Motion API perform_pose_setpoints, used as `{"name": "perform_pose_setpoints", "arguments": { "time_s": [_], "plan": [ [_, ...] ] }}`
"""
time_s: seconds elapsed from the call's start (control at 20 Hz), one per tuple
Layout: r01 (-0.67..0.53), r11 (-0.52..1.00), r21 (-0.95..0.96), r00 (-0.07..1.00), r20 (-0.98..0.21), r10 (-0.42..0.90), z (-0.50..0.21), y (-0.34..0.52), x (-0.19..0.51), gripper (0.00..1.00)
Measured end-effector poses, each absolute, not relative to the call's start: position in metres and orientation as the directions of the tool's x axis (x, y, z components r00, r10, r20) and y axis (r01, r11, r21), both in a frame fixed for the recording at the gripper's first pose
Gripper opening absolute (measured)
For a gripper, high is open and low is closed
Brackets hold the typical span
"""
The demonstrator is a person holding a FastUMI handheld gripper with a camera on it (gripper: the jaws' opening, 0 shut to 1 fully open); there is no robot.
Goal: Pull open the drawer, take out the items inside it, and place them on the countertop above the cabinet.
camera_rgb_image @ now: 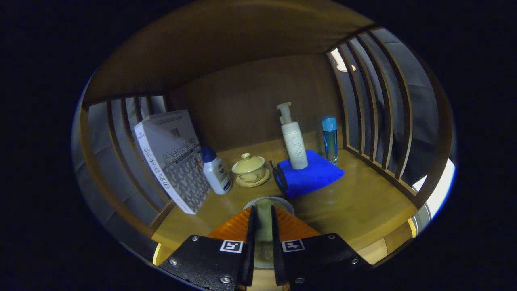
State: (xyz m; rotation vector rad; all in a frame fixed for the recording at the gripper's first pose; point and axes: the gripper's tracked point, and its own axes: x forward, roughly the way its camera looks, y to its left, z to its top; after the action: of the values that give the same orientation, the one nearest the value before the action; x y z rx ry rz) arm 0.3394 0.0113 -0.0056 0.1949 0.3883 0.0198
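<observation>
My gripper [263, 209] is shut on a pale green round dish [264, 226], both fingers pressing on its rim. The dish hangs low over the wooden countertop [355, 202], and its far edge shows just beyond the fingertips. Ahead of the fingers stand a yellow lidded teacup on a saucer [250, 169] and a folded blue cloth [309, 173]. A white pump bottle [294, 145] stands on the cloth. The drawer is hidden from here.
A white book [173, 159] leans against the left slats, with a small white bottle with a blue cap [216, 171] beside it. A slim blue bottle [330, 139] stands by the right slatted wall [375, 121]. A wooden back panel and roof enclose the shelf.
</observation>
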Motion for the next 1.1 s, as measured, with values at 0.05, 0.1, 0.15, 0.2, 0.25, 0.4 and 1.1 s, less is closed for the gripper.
{"name": "perform_pose_setpoints", "arguments": {
  "time_s": [0.05,0.1,0.15,0.2,0.25,0.4,1.1],
  "plan": [
    [0.022,0.982,0.185,0.924,-0.379,0.051,-0.007,0.011,0.343,0.21],
    [0.021,0.984,0.178,0.922,-0.384,0.050,-0.009,0.011,0.347,0.21],
    [0.017,0.985,0.170,0.919,-0.391,0.052,-0.011,0.013,0.351,0.21],
    [0.005,0.987,0.164,0.917,-0.394,0.060,-0.014,0.017,0.353,0.22],
    [-0.007,0.988,0.155,0.915,-0.398,0.069,-0.015,0.019,0.352,0.23],
    [-0.018,0.993,0.114,0.926,-0.373,0.060,-0.011,0.020,0.347,0.51],
    [-0.090,0.995,0.033,0.987,-0.132,0.093,0.046,0.029,0.214,0.94]
  ]
}}
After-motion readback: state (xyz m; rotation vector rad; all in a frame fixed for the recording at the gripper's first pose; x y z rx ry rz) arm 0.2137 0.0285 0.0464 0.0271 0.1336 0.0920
